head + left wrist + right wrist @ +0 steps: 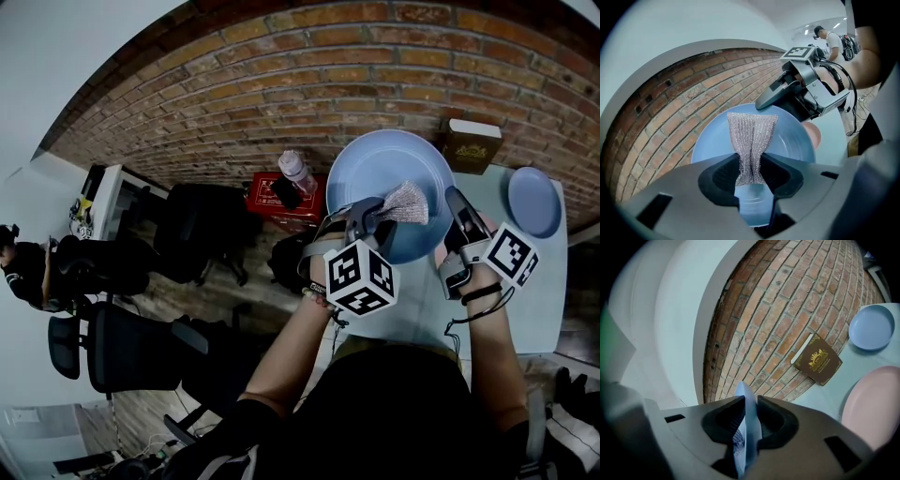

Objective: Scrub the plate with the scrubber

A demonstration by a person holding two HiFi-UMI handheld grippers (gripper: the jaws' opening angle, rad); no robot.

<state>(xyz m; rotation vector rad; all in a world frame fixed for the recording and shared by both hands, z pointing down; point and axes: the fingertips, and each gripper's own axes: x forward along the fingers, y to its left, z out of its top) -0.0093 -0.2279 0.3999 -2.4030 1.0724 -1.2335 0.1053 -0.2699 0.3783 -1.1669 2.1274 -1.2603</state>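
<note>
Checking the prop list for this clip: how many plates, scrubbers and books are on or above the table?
Plates: 3 (large blue plate, small blue plate, pink plate)
Scrubber: 1
Book: 1
Total: 5

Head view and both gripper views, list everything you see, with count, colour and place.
large plate: one, blue, rim in right gripper
scrubber: one, silver mesh, in left gripper
small plate: one, blue, table's far right
pink plate: one, pink, on table
book: one, brown, by brick wall
bottle: one, clear, on red box
chairs: several, black, left floor
left gripper: one, grey, shut on scrubber
right gripper: one, grey, shut on large plate
</note>
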